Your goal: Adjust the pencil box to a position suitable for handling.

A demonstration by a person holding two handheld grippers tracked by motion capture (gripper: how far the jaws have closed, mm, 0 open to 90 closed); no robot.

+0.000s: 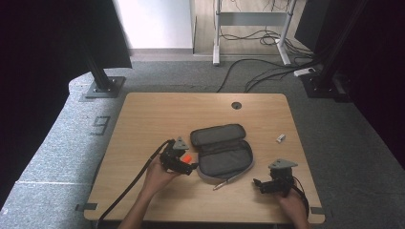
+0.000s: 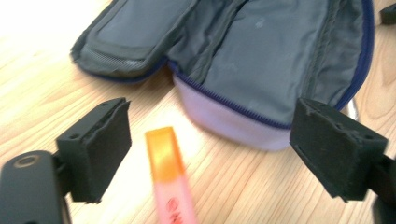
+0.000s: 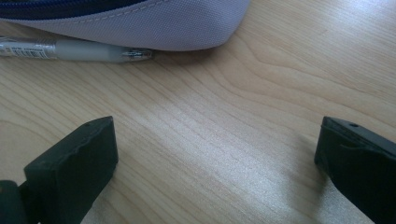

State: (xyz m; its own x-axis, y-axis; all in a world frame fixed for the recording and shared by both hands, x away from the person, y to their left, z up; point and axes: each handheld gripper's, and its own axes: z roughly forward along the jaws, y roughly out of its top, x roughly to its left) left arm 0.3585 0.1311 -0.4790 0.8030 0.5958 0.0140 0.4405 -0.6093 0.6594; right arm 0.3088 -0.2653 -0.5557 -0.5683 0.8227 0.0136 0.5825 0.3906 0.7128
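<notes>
A grey pencil case (image 1: 222,150) lies unzipped and spread flat in the middle of the wooden table (image 1: 157,114). At its left edge lies an orange-capped pink highlighter (image 1: 187,158). My left gripper (image 1: 190,167) hovers just over it and is open. In the left gripper view the highlighter (image 2: 170,182) rests on the wood between the wide jaws of the left gripper (image 2: 210,140), touching neither pad, with the case (image 2: 243,51) just beyond. My right gripper (image 1: 258,184) sits low at the case's front right and is open. In its own view the right gripper (image 3: 215,154) holds nothing.
A clear pen (image 1: 227,181) lies along the case's front edge, its tip (image 3: 135,54) poking out under the pale fabric (image 3: 154,23). A small white object (image 1: 281,138) sits at the right. A cable hole (image 1: 236,105) marks the table's far edge.
</notes>
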